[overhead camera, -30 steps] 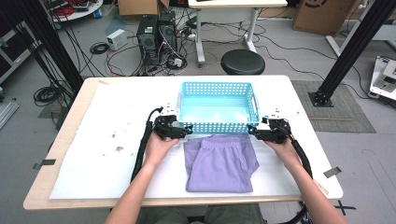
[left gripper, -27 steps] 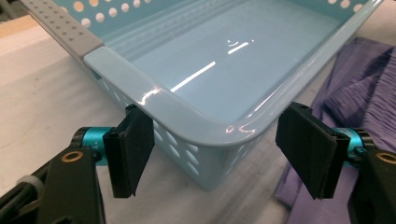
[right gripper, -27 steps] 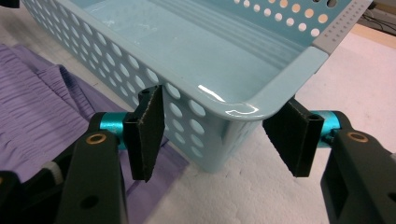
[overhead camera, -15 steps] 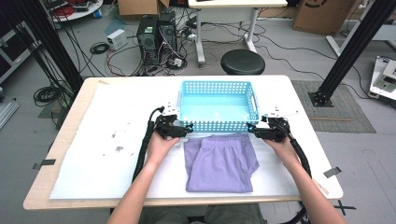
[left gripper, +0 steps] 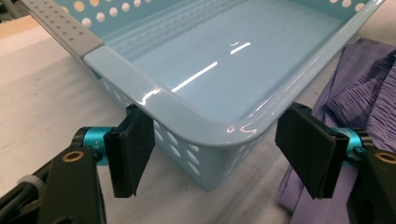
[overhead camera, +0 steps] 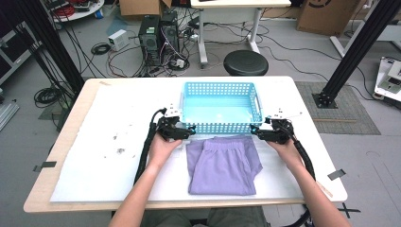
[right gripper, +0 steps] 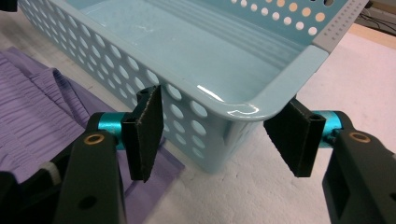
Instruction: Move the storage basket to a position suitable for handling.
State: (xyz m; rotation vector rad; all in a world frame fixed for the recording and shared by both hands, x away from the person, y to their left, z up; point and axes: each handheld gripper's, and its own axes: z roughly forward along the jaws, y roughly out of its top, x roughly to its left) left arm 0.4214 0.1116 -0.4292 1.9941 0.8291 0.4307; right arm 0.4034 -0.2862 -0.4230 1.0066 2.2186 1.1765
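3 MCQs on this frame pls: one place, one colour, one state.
1. Where does the purple garment lie?
A. inside the basket
B. on the table in front of the basket
C. on the floor

2. What colour is the basket?
A. light blue
B. red
C. black

3. How do the left gripper fingers stand?
A. clamped on the garment
B. apart, either side of a basket corner
C. shut on nothing

Key: 1 B, it lies flat at the basket's near wall; 2 A, its walls and floor; 3 B, gaps show beside both.

Grey floor [overhead camera: 56,61], black stool [overhead camera: 245,62], cables [overhead camera: 118,52]
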